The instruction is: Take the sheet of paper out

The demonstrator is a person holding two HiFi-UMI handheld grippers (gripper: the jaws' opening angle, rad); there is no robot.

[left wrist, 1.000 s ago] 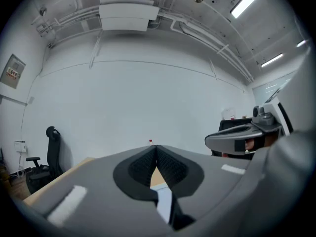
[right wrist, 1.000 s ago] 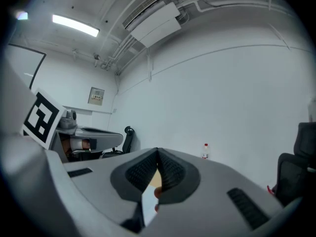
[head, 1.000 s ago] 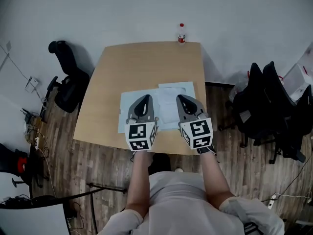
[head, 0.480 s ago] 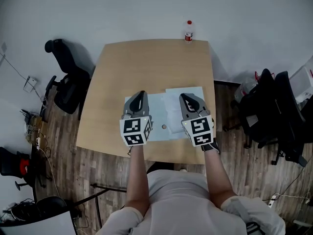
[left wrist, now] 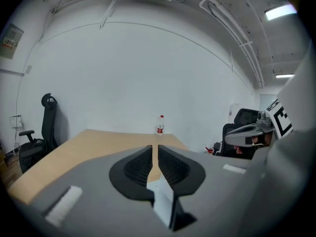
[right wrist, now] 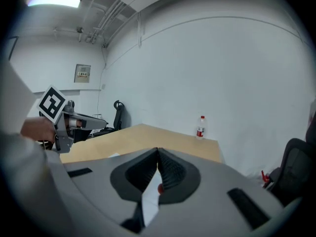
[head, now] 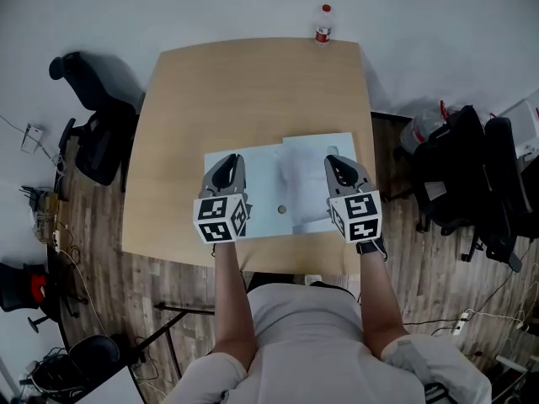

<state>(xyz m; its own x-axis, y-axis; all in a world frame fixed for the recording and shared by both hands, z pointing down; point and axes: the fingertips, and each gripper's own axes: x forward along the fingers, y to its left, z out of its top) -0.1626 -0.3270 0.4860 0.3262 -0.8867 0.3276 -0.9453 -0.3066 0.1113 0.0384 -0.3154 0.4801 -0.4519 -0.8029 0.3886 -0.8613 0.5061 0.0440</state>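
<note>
Person stands at the near edge of a wooden table (head: 253, 91), one gripper in each hand, both reaching over a pale blue folder (head: 253, 183) lying flat near that edge. The sheet of paper (head: 307, 179), white, lies at the folder's right half, and its far edge sticks out past the folder's far edge. Can't tell if it's tucked inside or just on top. Small round dot on the folder, just left of the sheet.

Left gripper (head: 230, 160) is over the folder's left part. Its jaws show a thin slit and are opening, with nothing pinched between them; only table and pale sheet show through the gap.

Right gripper (head: 336, 159) is over the white sheet's right side. Its jaw tips meet, closed together; white shows through lower in the gap, no clear clamp on the paper.

Water bottle (head: 322, 23) with red label stands upright at the table's far edge, well apart from the folder. Black office chair (head: 88, 133) on the table's left, more black chairs (head: 472, 175) on the right. Wood plank floor.
</note>
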